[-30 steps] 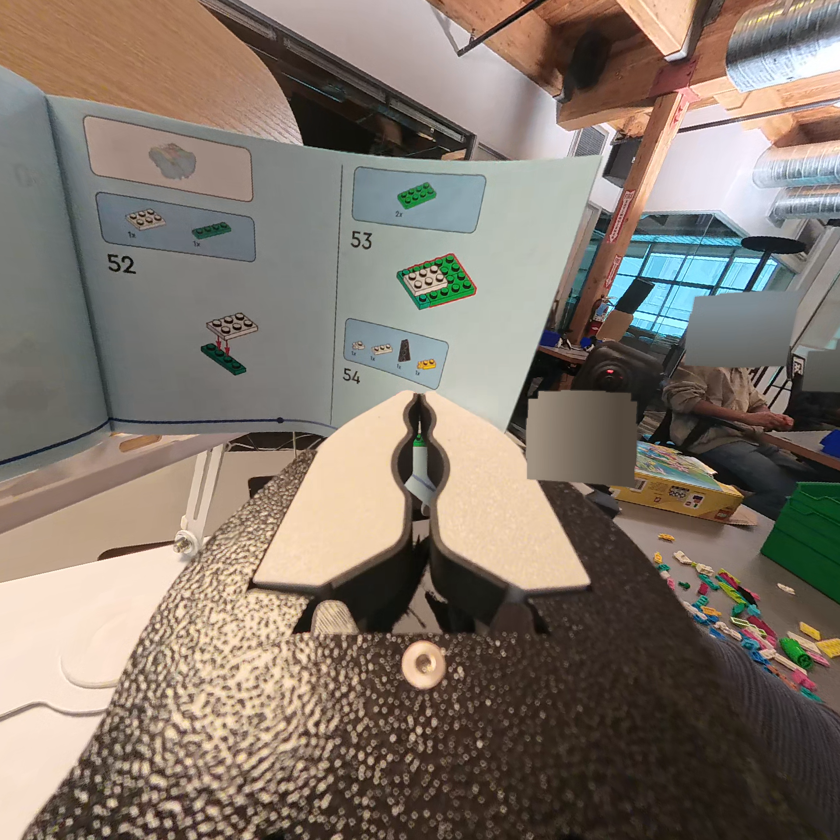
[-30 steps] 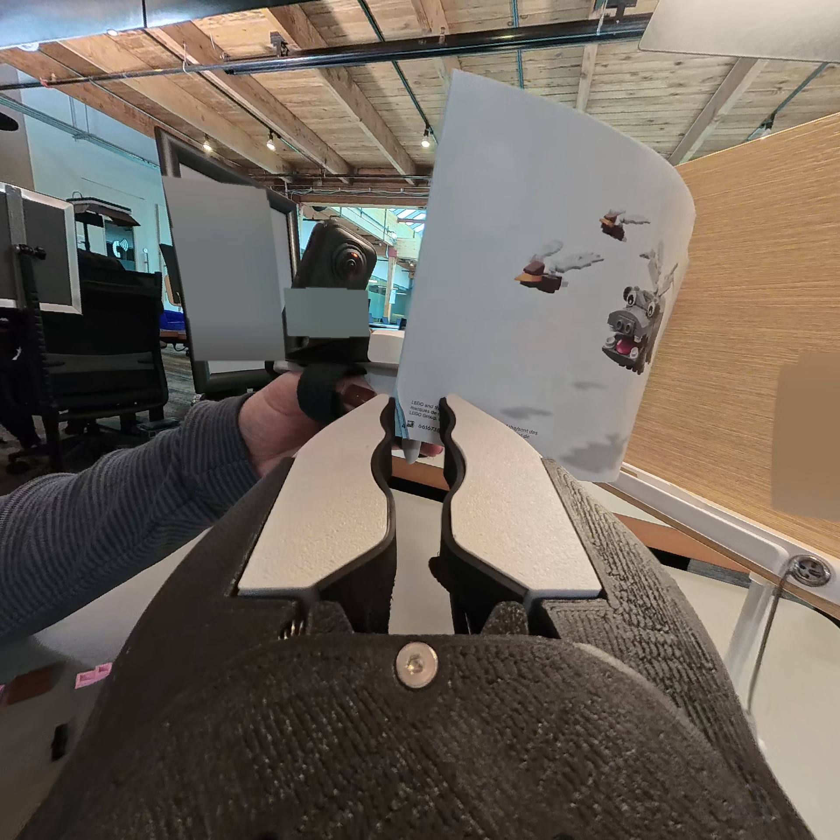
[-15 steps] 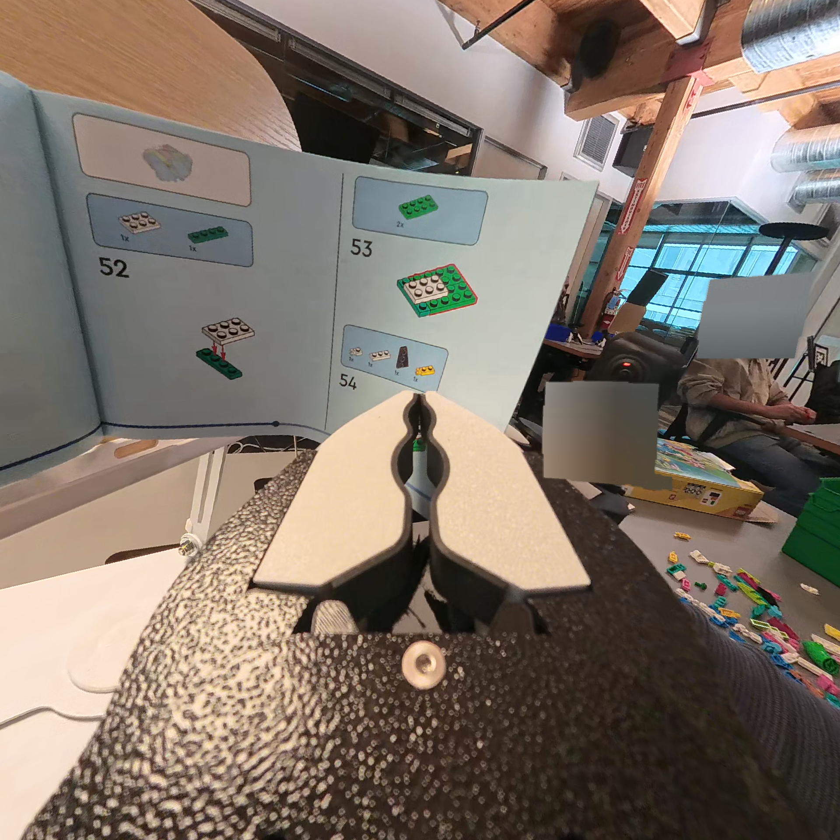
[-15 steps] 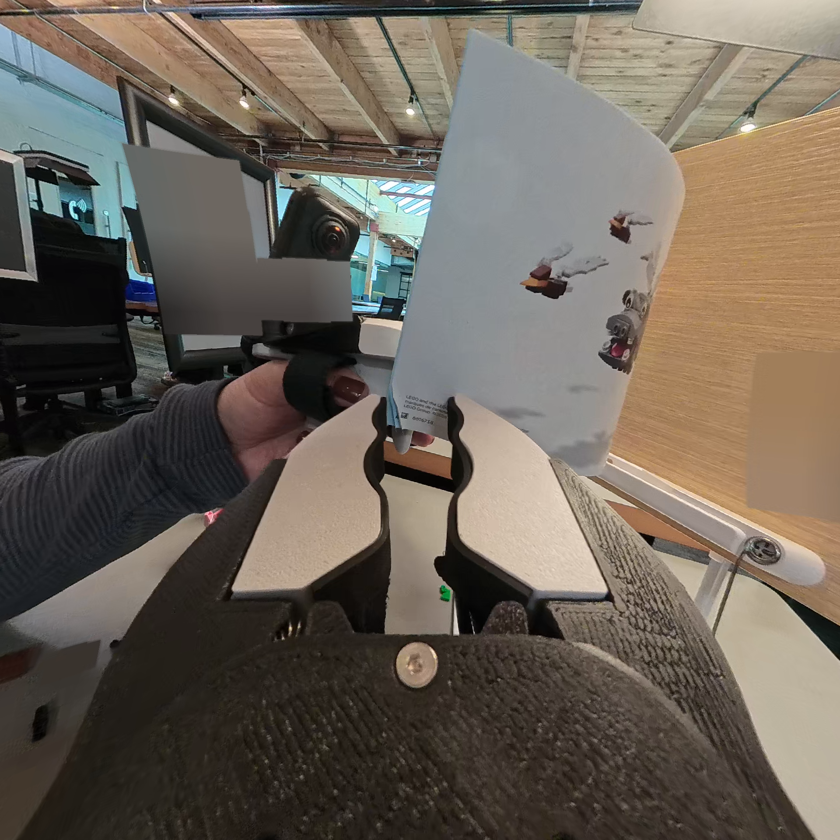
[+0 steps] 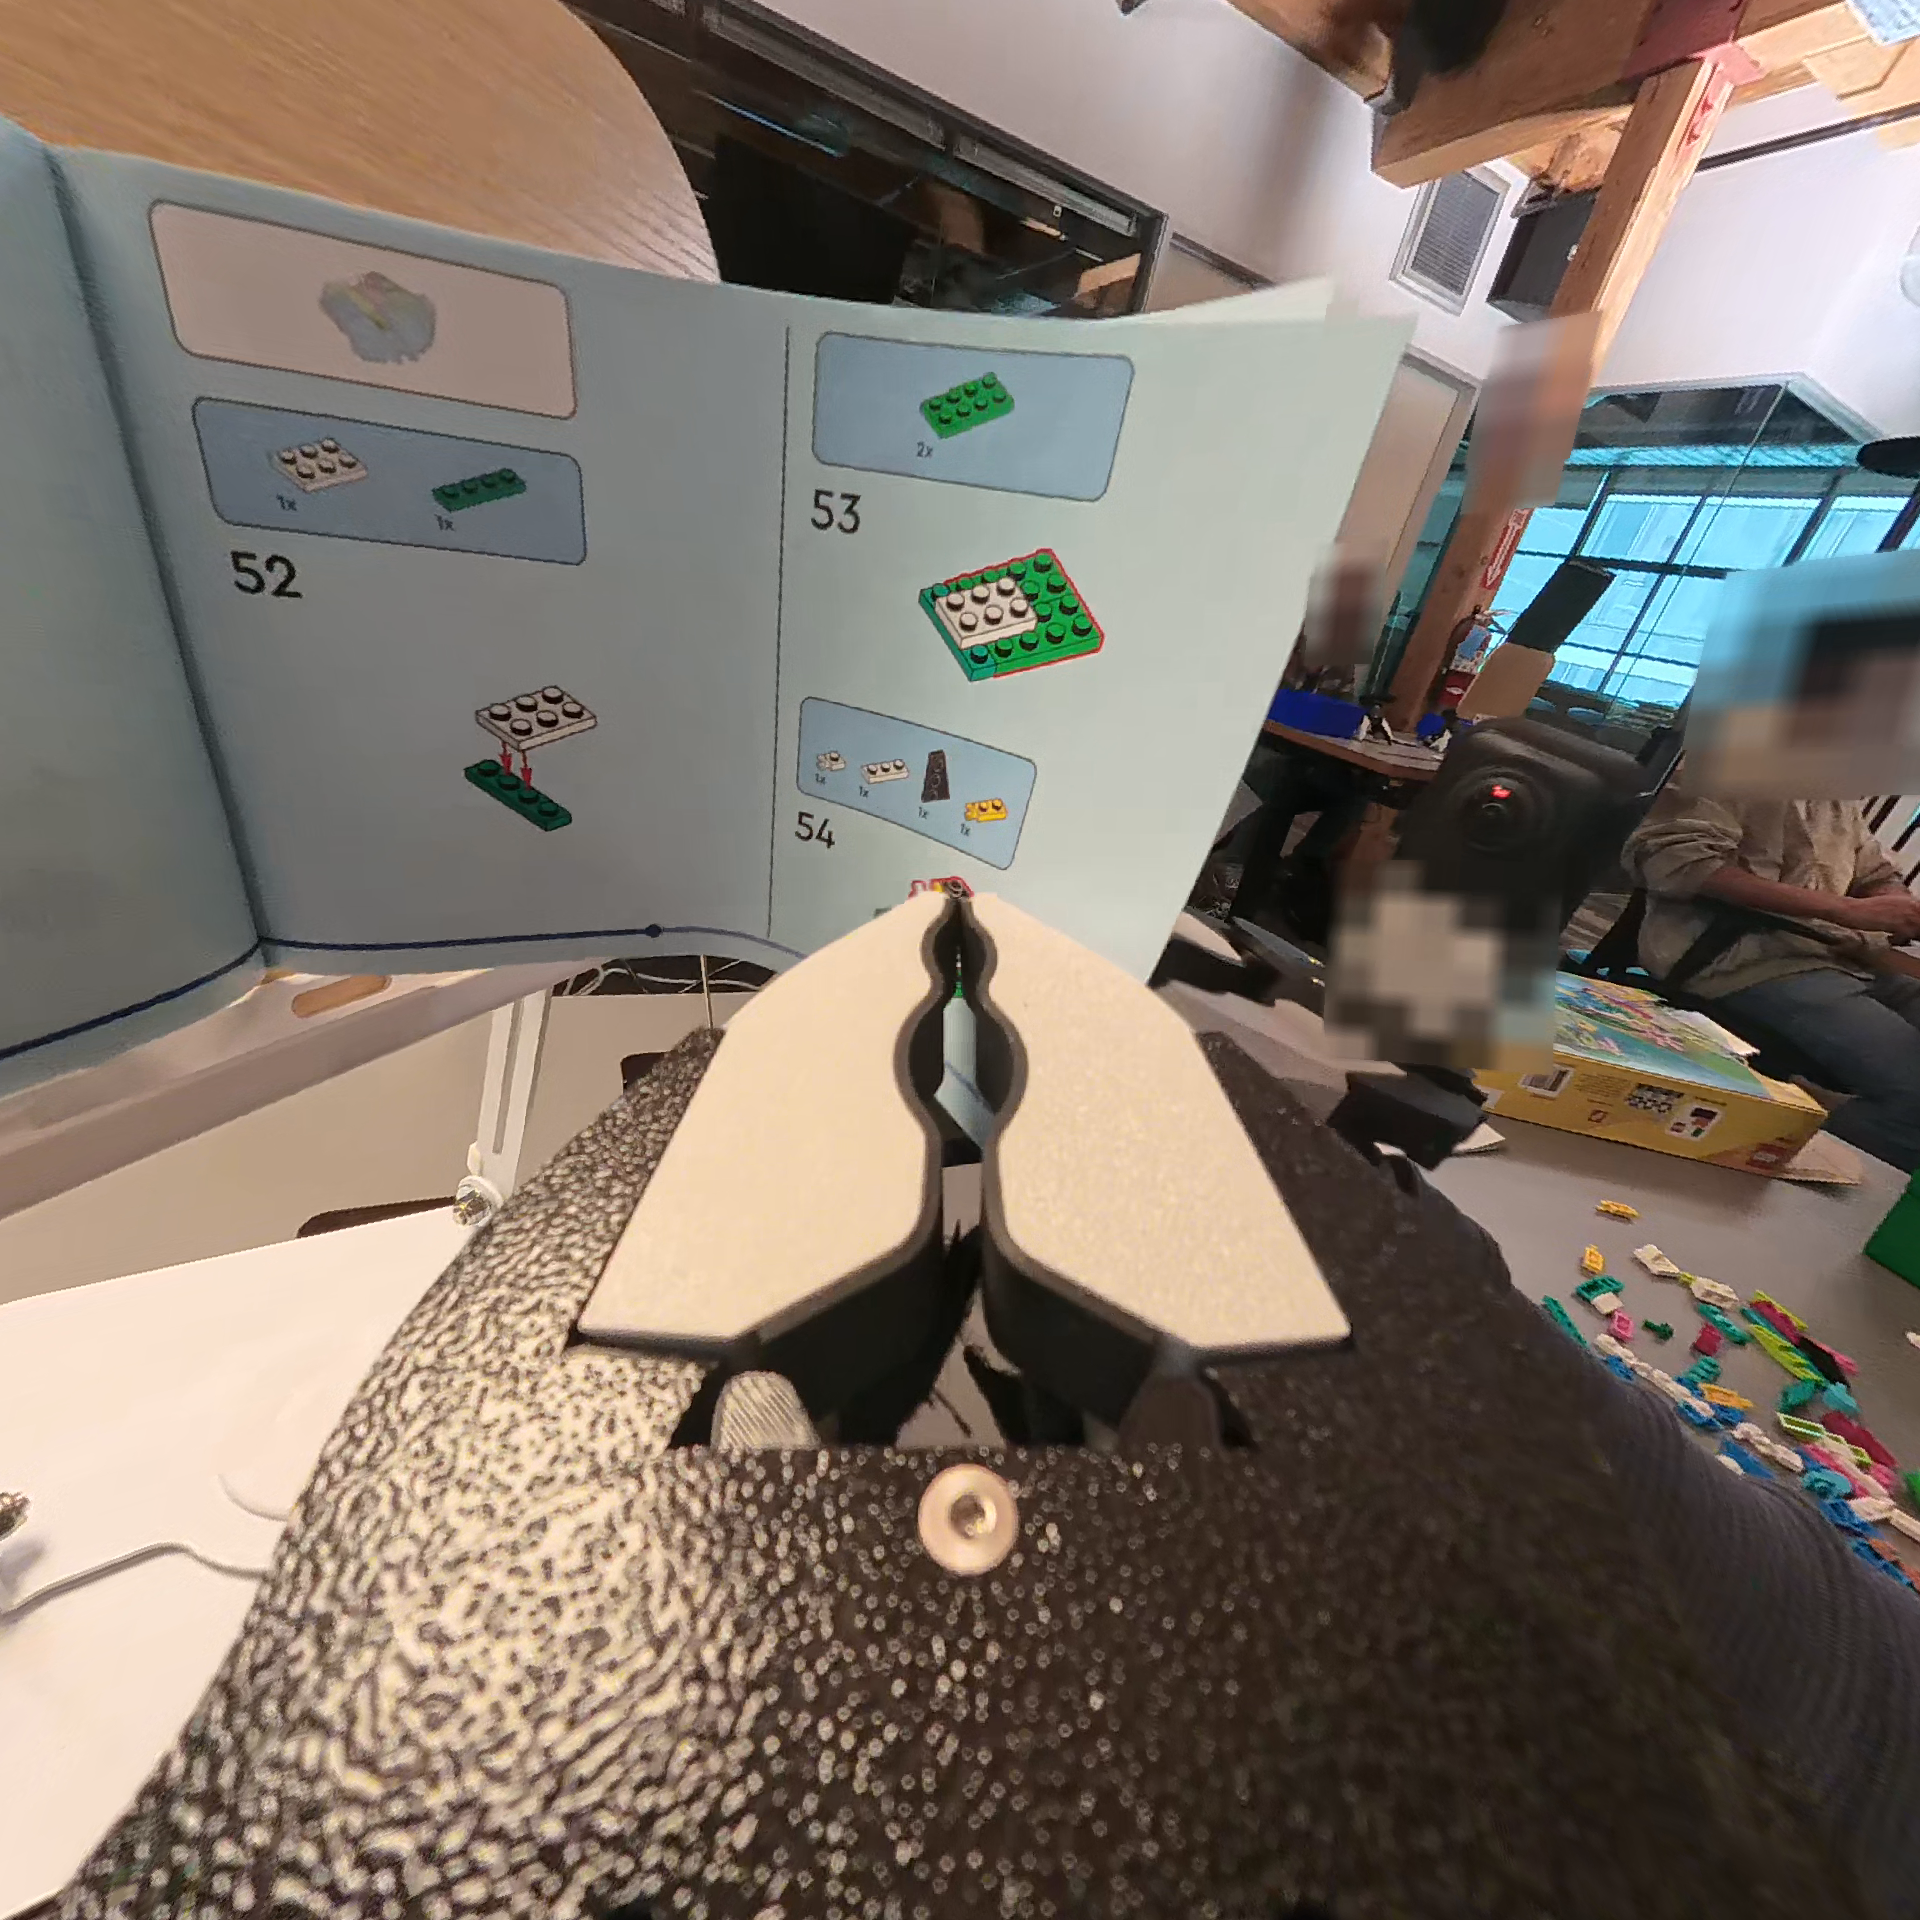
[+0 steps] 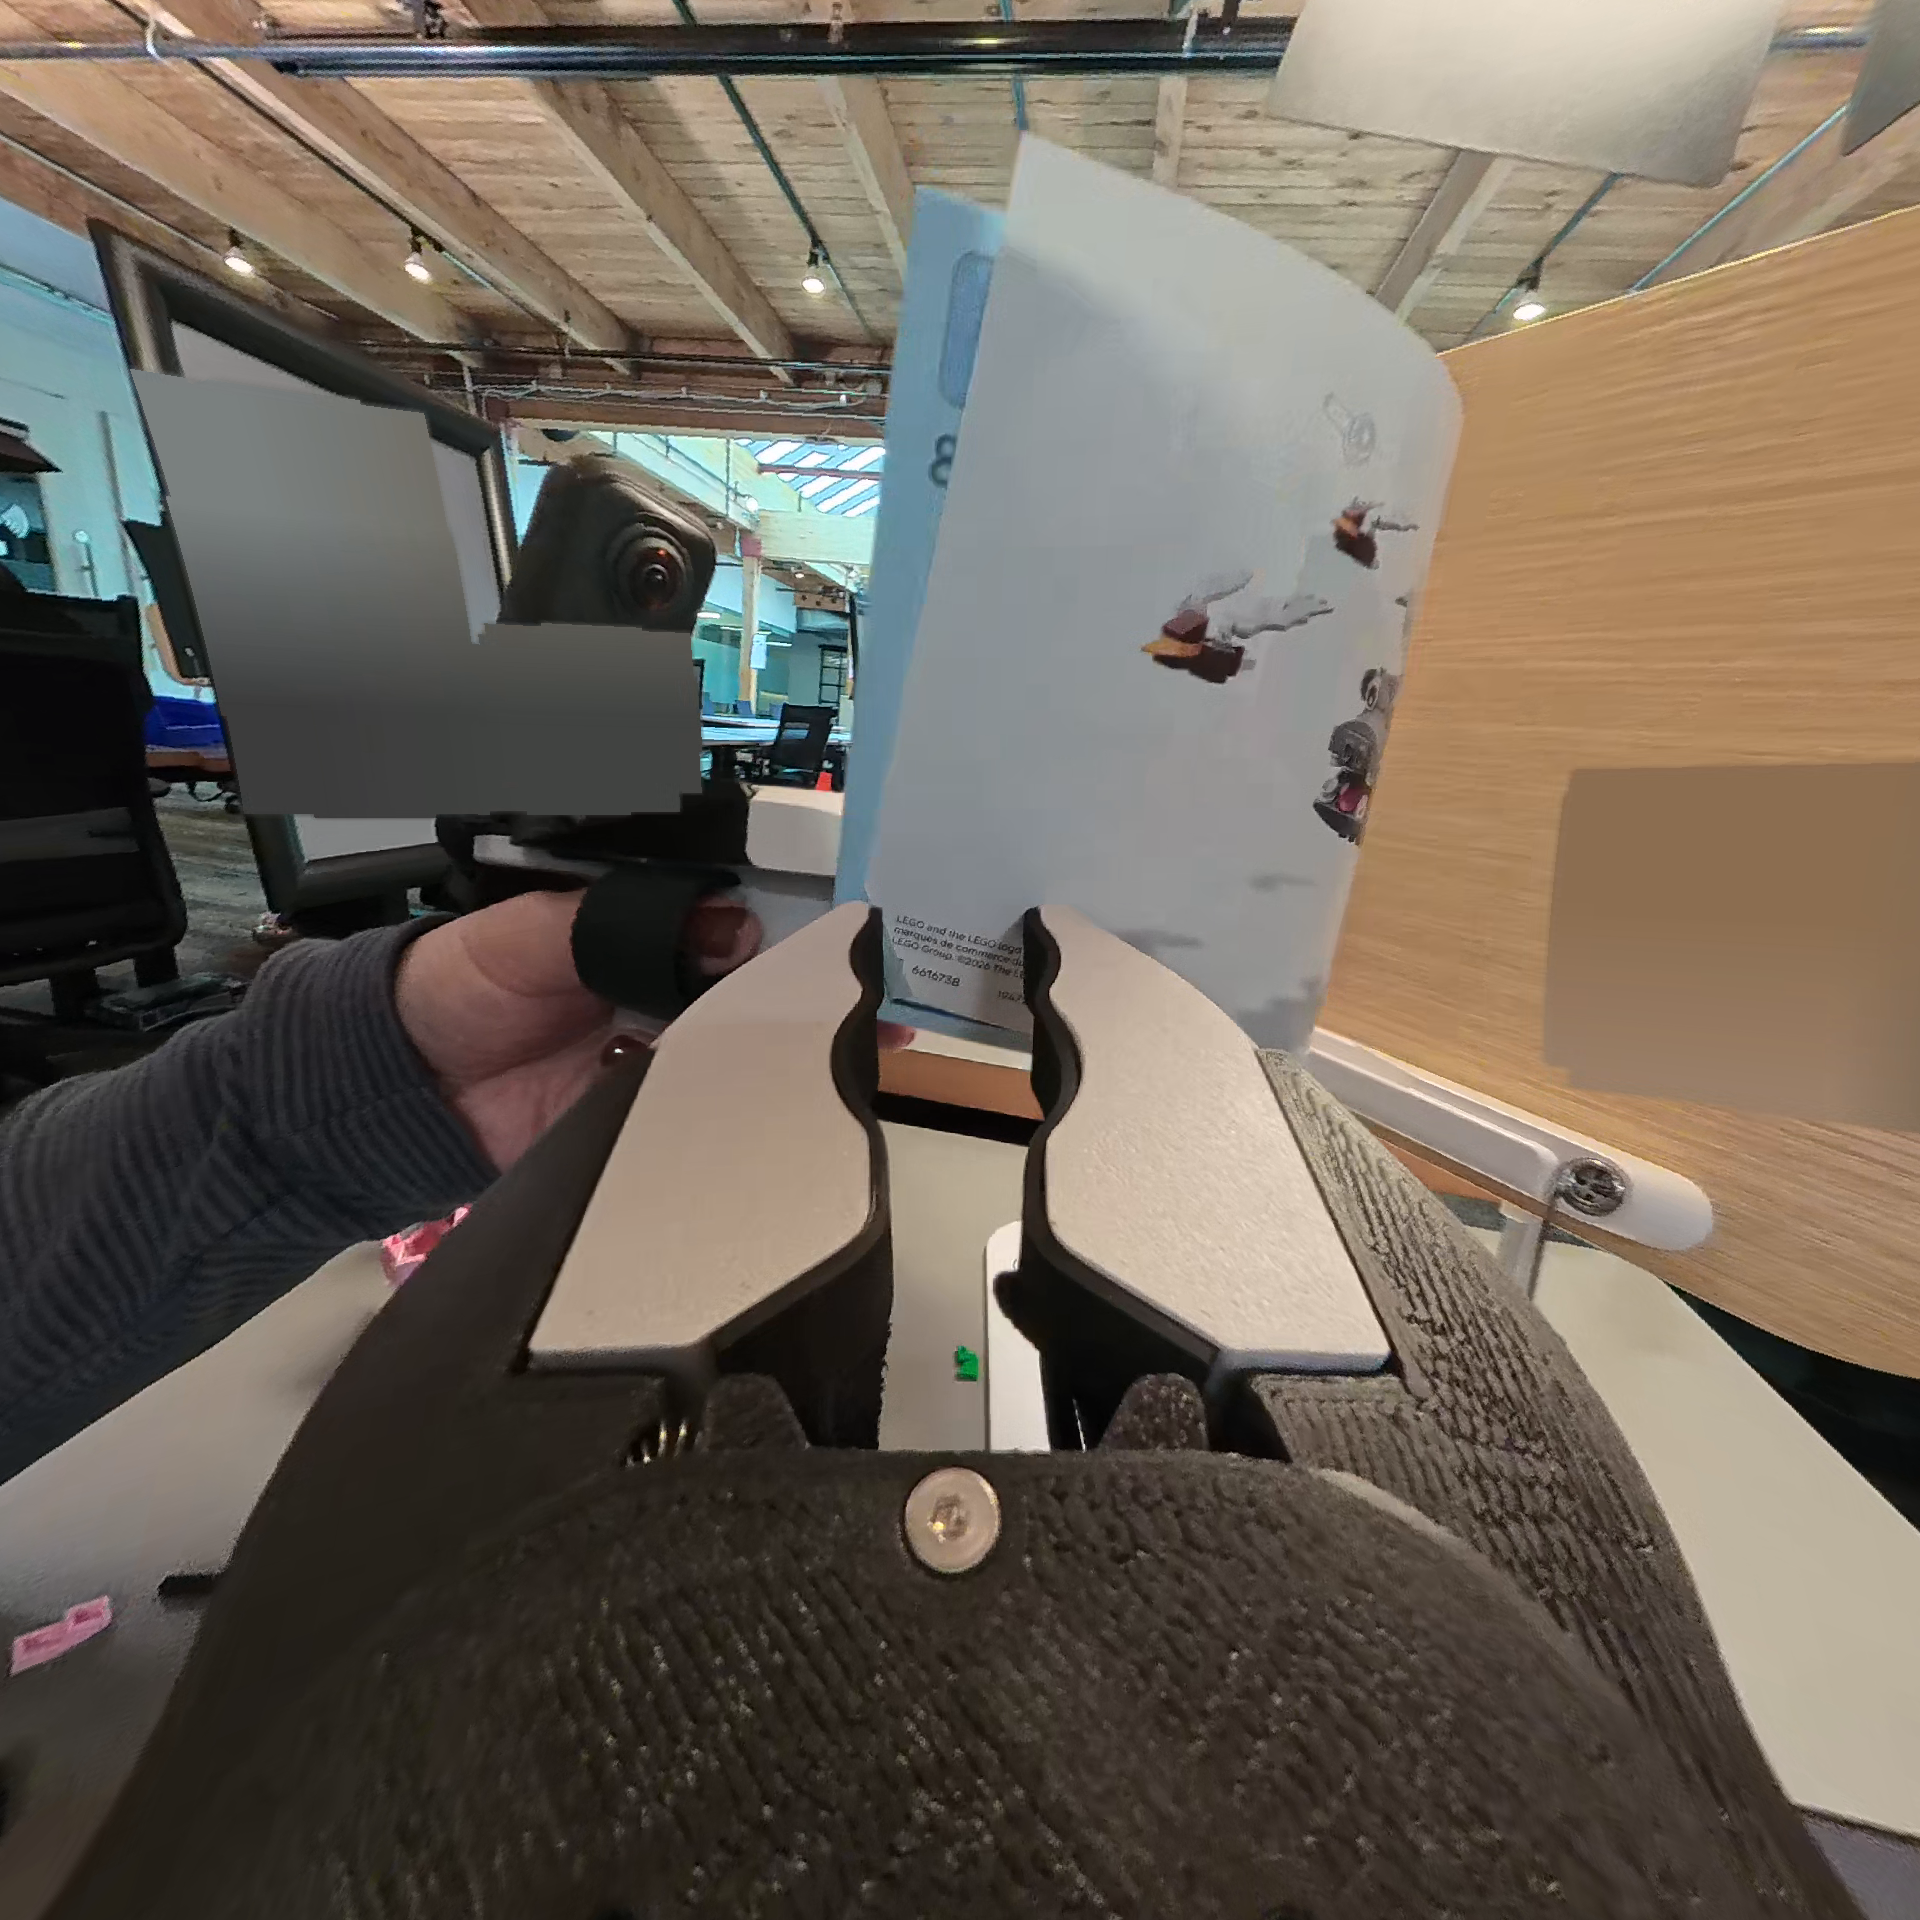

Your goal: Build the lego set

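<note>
The light-blue instruction booklet (image 5: 623, 623) is held upright and open, its building-step pages facing the left wrist view. My left gripper (image 5: 954, 914) is shut on the booklet's lower edge near the right page. The right wrist view shows the booklet's back cover (image 6: 1122, 675), with one page standing apart behind it. My right gripper (image 6: 951, 925) is open, its fingertips on either side of the cover's lower corner without pinching it. Loose coloured bricks (image 5: 1745, 1382) lie on the grey table at the right.
A yellow set box (image 5: 1642, 1091) lies beyond the bricks, with a seated person behind it. A tiny green piece (image 6: 966, 1361) and pink pieces (image 6: 62, 1642) lie on the table. A curved wooden partition (image 6: 1662, 623) stands right behind the booklet. The hand (image 6: 520, 1018) holding the left gripper is at left. My two grippers' fingertips are within a few centimetres of each other.
My right gripper's fingers have spread wider around the booklet's corner. A page has come apart from the back cover. My left gripper stays shut on the booklet.
</note>
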Tool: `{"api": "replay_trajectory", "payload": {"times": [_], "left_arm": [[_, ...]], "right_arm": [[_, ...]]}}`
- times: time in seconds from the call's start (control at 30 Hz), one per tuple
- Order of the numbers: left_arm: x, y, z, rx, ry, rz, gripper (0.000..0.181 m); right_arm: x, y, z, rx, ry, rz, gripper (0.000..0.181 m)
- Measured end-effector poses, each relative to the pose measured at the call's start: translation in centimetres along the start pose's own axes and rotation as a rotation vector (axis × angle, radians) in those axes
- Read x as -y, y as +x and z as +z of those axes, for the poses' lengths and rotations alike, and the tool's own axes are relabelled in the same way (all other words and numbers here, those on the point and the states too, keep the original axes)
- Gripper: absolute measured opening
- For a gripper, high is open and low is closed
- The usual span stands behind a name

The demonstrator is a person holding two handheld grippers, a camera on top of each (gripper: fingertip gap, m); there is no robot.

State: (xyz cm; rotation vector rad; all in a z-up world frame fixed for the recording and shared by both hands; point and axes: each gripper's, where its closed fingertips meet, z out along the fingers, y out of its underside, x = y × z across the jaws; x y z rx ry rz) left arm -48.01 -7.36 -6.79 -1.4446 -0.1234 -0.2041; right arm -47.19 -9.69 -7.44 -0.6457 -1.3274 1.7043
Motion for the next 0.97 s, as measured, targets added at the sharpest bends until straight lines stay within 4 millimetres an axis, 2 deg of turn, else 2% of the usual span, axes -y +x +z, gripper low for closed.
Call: {"api": "replay_trajectory", "payload": {"times": [0.03, 0.37, 0.57, 0.97], "left_arm": [[0.0, 0.0, 0.0, -0.001, -0.001, 0.002, 0.000], [0.0, 1.6, -0.3, -0.139, 0.007, -0.042, 0.000], [0.0, 1.9, -0.1, -0.142, 0.007, -0.011, 0.000], [-1.0, -0.2, 0.7, 0.003, -0.015, 0.002, 0.007]], "right_arm": [[0.1, 0.3, -0.1, -0.017, 0.002, 0.002, 0.024], [1.0, 2.1, -1.1, -0.128, 0.025, 0.013, 0.019], [0.9, 3.0, -1.2, -0.191, 0.012, 0.002, 0.018], [1.2, 3.6, -1.4, -0.232, 0.023, 0.011, 0.018]]}}
